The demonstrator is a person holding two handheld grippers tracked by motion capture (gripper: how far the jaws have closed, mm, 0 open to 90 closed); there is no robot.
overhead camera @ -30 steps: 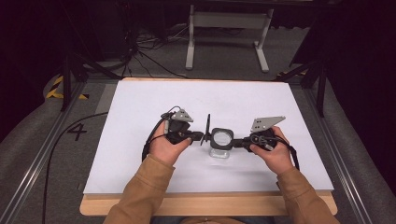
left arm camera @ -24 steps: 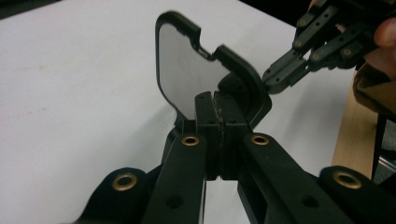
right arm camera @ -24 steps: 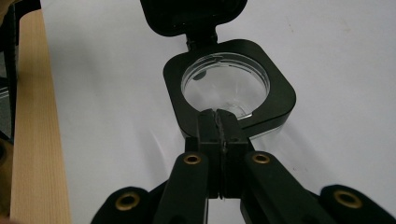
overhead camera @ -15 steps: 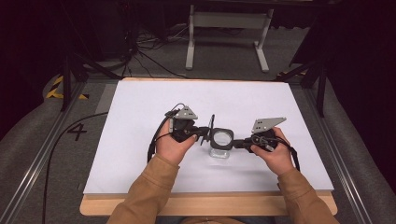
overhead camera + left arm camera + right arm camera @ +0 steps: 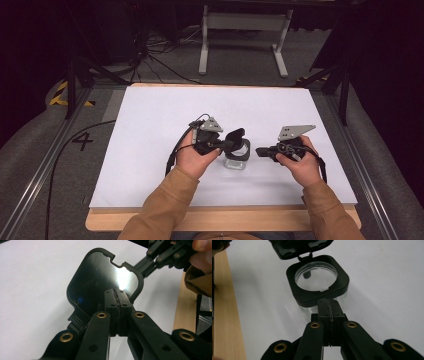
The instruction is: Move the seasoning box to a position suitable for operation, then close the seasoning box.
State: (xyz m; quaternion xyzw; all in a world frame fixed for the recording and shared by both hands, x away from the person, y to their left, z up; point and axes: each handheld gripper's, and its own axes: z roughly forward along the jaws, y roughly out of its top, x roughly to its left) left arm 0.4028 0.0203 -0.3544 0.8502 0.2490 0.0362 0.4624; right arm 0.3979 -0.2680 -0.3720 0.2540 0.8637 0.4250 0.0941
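Observation:
A small clear container (image 5: 237, 161) with a black square rim (image 5: 342, 282) stands on the white sheet between my two grippers. Its hinged black lid (image 5: 236, 136) is swung up and open, and the inside face of the lid (image 5: 100, 277) shows glossy in the left gripper view. My left gripper (image 5: 226, 145) is shut, its tips (image 5: 116, 293) against the lid's lower part. My right gripper (image 5: 260, 151) is shut too, with its tips (image 5: 328, 303) at the near edge of the rim. The container looks empty.
The white sheet (image 5: 150, 150) covers a wooden table whose front edge (image 5: 225, 220) lies near the person. A metal stand (image 5: 240, 30) and cables (image 5: 160, 45) sit on the floor beyond the far edge. Rails run along both sides.
The lid has swung from upright further back toward the left gripper, opening the container. The left gripper followed it. The right gripper drew slightly back to the right.

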